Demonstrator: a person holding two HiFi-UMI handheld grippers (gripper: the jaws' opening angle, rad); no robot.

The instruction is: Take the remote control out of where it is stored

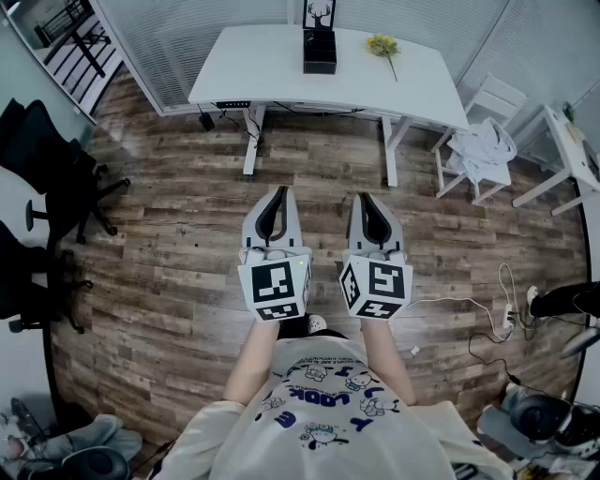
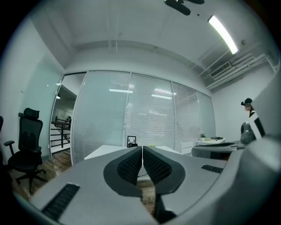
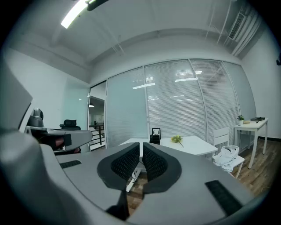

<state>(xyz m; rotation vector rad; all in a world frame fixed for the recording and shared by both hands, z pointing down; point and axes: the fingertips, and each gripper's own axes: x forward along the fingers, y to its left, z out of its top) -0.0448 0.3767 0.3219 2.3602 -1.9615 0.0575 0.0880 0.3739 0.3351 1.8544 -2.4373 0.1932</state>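
Left tongs: grey moulded shell; black pads with a fine dotted grain, rounded and tapering to a point; pads pressed together with nothing between them; held level above the floor.
Right tongs: same build; pads closed to a hairline slit, empty; just beside the left tongs and parallel to them.
Marker cubes: white faces with black square patterns, one at the rear of each tongs.
Surface: smooth white rectangular desktop on white legs, in front of slatted blinds.
Black box: matt and rectangular, at the far middle of the surface; framed deer silhouette upright just behind it.
Remote control: not made out in any view; black box well ahead of both tongs, roughly in line with the gap between them.
Flower: yellow head on a thin stem, lying flat on the surface to the right of the box.
Floor: brown-grey wood-grain planks.
Writing: blue letters and cartoon figures on the person's pale shirt, too distorted to read.
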